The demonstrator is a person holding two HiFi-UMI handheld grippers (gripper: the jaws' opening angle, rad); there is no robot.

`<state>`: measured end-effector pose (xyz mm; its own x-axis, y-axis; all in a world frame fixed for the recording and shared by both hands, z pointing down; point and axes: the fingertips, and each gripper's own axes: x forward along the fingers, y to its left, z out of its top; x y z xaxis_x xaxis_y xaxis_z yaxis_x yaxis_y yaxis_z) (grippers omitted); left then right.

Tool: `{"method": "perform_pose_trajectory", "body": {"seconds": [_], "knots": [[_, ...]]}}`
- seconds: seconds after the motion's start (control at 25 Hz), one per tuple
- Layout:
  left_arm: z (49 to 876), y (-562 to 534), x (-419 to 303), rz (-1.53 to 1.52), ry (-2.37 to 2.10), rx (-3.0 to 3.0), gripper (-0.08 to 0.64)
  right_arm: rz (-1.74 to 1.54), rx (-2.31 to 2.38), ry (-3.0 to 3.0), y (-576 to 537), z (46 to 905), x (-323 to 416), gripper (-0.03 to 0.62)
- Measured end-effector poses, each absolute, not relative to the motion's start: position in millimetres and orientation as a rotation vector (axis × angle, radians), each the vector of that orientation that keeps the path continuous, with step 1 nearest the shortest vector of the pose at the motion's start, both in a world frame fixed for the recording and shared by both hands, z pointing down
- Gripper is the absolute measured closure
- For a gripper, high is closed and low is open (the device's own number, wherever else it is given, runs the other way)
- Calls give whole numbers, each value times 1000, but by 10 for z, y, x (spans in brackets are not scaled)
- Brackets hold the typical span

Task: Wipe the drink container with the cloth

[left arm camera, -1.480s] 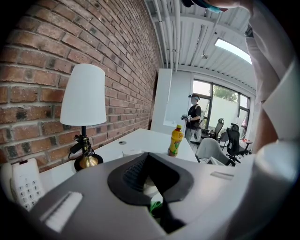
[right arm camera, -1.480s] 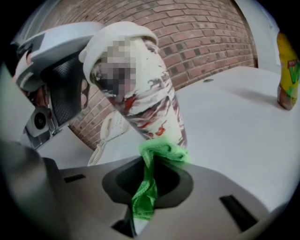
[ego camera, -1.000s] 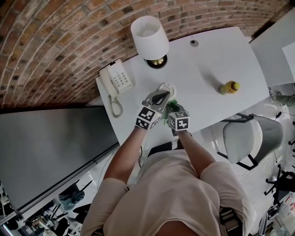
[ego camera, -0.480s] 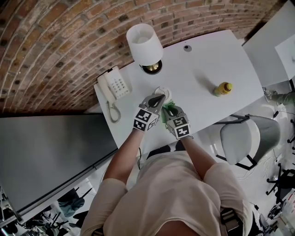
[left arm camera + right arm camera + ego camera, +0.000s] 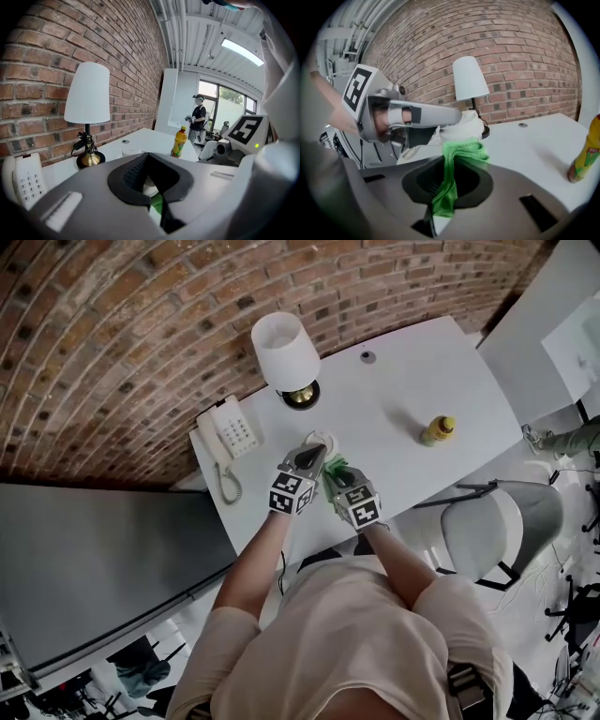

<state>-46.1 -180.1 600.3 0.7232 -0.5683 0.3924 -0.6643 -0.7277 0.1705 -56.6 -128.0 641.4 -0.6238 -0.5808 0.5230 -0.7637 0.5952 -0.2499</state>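
A white cup (image 5: 321,441) stands near the middle of the white table (image 5: 403,390), below the lamp. My left gripper (image 5: 307,457) is shut on it; in the right gripper view its grey jaws (image 5: 440,115) clamp the cup (image 5: 469,127) from the left. My right gripper (image 5: 335,474) is shut on a green cloth (image 5: 336,468), right beside the cup. In the right gripper view the cloth (image 5: 459,152) bunches up against the cup's side. In the left gripper view a sliver of white and green shows between the jaws of the left gripper (image 5: 150,185).
A white-shaded lamp (image 5: 286,351) and a white desk phone (image 5: 228,435) stand at the table's back left. A yellow drink bottle (image 5: 438,430) stands to the right. A grey chair (image 5: 497,529) sits beside the table's right front corner. A brick wall runs behind.
Both grippers stay together at the cup. The right gripper with the cloth has shifted slightly against the cup's side, and the head view has drifted.
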Motion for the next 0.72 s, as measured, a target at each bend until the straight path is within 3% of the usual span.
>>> {"method": "perform_pose_trajectory", "body": {"seconds": [0.4,0.72], "knots": [[5987,-1835,-415,502,-1005,2622,552,596,1160,-2469,-1249,6053,-241,541],[5306,-1722,-477,311,-1169,2724,552,546,1232,-2585,-1217,5372,-69,541]]}}
